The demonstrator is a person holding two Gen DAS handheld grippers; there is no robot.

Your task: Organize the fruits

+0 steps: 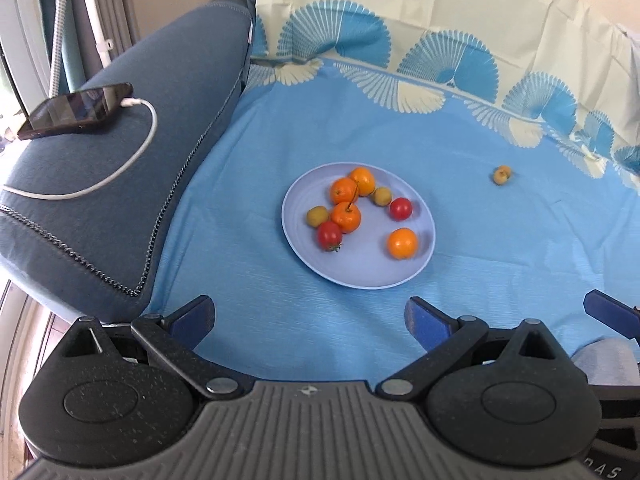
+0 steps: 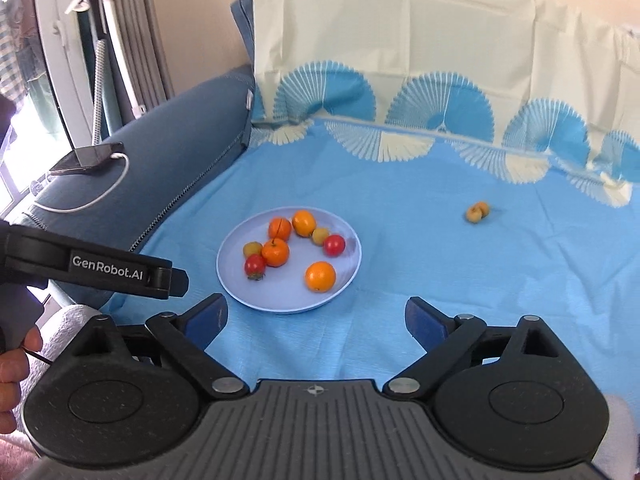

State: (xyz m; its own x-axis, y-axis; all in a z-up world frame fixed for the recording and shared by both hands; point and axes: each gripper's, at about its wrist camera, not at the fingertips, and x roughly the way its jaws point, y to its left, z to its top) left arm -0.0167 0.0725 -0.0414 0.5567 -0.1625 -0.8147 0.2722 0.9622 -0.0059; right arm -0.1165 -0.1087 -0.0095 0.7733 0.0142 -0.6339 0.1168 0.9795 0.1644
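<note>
A pale blue plate (image 1: 420,268) sits on a blue cloth (image 1: 500,240) with a fan pattern, carrying eight fruits: four orange ones, two red tomatoes and two small yellow-green ones. Three of the orange fruits (image 1: 346,216) cluster on the far-left part of the plate, touching one another, while the fourth orange fruit (image 1: 402,243) lies alone by the plate's near-right rim. One red tomato (image 1: 329,234) rests against the cluster on its near side; the other red tomato (image 1: 400,208) lies toward the plate's right. Off the plate, well apart to its far right, a small yellow-orange fruit (image 1: 501,175) lies on the cloth.

Both claws hover on the near side of the plate, touching nothing. The left claw (image 1: 310,320) stands wide, its blue pads spread and empty. The right claw (image 2: 316,320) is likewise wide and empty, nearer the plate's edge.

Left of the plate, a dark phone (image 1: 76,110) with a white cable (image 1: 132,156) plugged in lies on a grey-blue cushion (image 1: 160,120).
</note>
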